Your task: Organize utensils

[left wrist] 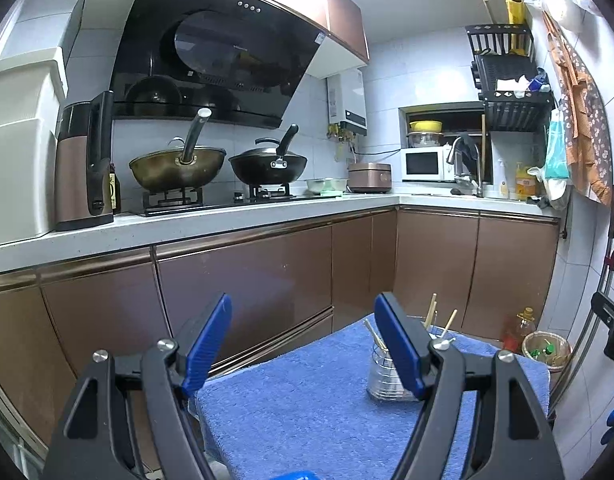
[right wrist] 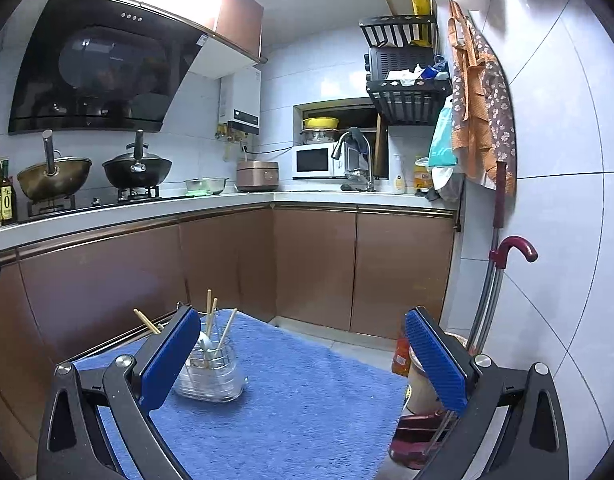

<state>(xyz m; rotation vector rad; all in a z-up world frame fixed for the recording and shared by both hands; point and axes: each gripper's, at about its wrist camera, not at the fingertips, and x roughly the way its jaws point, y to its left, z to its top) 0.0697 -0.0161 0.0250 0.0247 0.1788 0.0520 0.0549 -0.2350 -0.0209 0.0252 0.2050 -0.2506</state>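
A clear utensil holder (right wrist: 209,376) stands on a blue towel (right wrist: 299,400) that covers a small table. Several wooden chopsticks (right wrist: 208,312) and a white spoon (right wrist: 205,346) stick up out of it. In the left wrist view the same holder (left wrist: 383,376) is partly hidden behind the right blue pad, with chopsticks (left wrist: 431,310) rising above it. My left gripper (left wrist: 303,312) is open above the towel (left wrist: 299,400), empty. My right gripper (right wrist: 303,324) is open too, with nothing between its blue pads; the holder sits behind its left finger.
Brown cabinets (right wrist: 315,268) and a white counter (right wrist: 147,208) wrap around behind the table. Two woks (left wrist: 175,166) sit on the stove. A bin (left wrist: 547,350) and bottles (right wrist: 401,354) stand on the floor at the right. An umbrella (right wrist: 515,250) leans on the wall.
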